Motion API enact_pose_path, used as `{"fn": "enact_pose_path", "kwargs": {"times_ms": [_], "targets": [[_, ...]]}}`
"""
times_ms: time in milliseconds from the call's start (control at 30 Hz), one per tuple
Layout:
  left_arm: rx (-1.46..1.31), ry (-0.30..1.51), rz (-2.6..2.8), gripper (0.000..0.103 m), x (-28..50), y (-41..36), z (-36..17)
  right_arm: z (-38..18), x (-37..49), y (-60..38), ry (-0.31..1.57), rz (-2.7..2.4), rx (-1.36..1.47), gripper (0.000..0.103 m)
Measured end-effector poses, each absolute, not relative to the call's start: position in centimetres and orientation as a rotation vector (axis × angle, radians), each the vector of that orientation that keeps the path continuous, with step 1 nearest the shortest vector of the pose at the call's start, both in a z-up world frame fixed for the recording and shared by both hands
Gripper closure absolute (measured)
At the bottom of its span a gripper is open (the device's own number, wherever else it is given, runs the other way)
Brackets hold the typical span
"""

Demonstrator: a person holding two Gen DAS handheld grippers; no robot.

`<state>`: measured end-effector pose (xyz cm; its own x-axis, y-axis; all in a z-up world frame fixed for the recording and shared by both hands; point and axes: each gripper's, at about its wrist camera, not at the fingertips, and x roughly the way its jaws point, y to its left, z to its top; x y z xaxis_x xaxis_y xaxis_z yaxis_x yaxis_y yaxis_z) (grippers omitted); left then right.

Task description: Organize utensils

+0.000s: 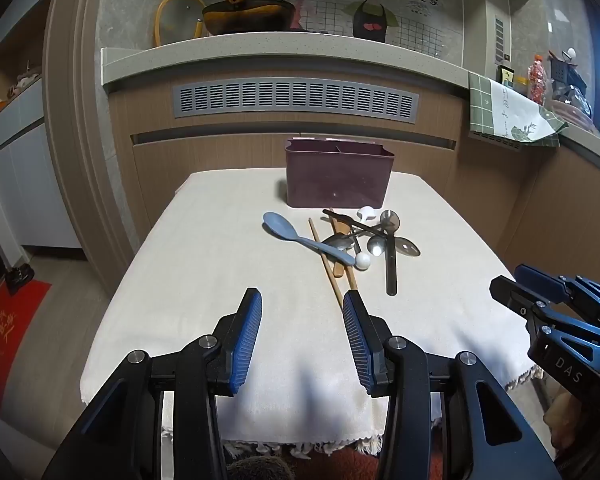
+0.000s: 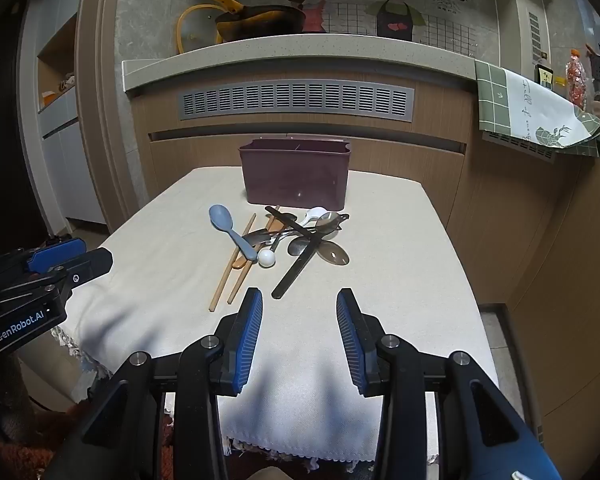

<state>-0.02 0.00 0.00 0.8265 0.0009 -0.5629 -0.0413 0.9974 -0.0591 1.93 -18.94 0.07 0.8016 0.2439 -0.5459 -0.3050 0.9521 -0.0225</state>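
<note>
A pile of utensils lies on the cloth-covered table (image 1: 204, 280) in front of a dark purple utensil bin (image 1: 338, 174) (image 2: 294, 174): a light blue spoon (image 1: 284, 229) (image 2: 225, 222), wooden chopsticks (image 1: 328, 264) (image 2: 232, 268), a white ladle (image 1: 363, 260) (image 2: 266, 258), metal spoons (image 1: 376, 245) (image 2: 328, 222) and a dark-handled spoon (image 1: 391, 264) (image 2: 296, 270). My left gripper (image 1: 302, 300) is open and empty, above the cloth short of the pile. My right gripper (image 2: 299, 300) is open and empty, just short of the dark handle; it also shows in the left wrist view (image 1: 512, 284).
The bin stands at the table's far edge, against a wooden counter front with a vent (image 1: 296, 98). A pan (image 1: 246, 18) sits on the counter above. A green checked towel (image 1: 508, 114) hangs at right. A red mat (image 1: 8, 340) lies on the floor at left.
</note>
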Motion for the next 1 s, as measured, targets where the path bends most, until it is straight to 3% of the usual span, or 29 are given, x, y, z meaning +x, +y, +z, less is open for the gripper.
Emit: {"fn": "enact_pose_path", "kwargs": {"times_ms": [1000], "targets": [[-0.079,0.618,0.014,0.060,1.2,0.3,-0.3,0.0,2.5,-19.0,0.585,0.295,-0.110,0.067]]}}
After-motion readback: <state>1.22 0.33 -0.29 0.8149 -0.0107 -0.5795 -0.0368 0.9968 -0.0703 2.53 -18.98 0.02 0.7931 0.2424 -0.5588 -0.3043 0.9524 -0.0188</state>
